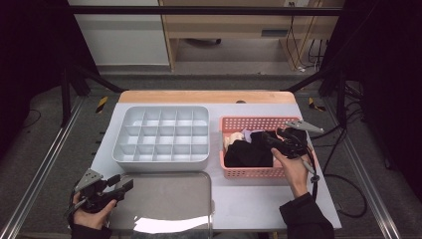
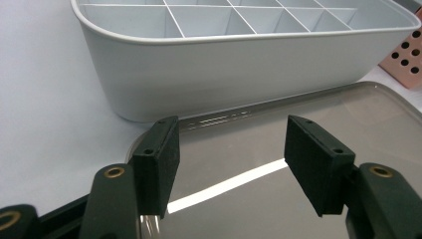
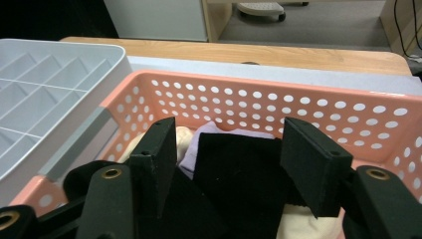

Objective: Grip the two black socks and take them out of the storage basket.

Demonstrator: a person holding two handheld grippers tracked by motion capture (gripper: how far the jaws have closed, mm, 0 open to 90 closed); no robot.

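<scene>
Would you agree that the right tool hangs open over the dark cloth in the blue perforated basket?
Not quite: the perforated basket is pink, not blue, as the right gripper view shows. The right tool does hang open over the dark cloth in it.

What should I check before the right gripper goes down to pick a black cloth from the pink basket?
1. Right gripper jaws open: ok.
2. Black cloth lies between the jaws: ok.
3. Jaws already touching the cloth: cannot tell.
4. Pink basket flat on the table: ok.
5. White divided tray has empty compartments: ok.
6. Left gripper open, away from the basket: ok.
</scene>
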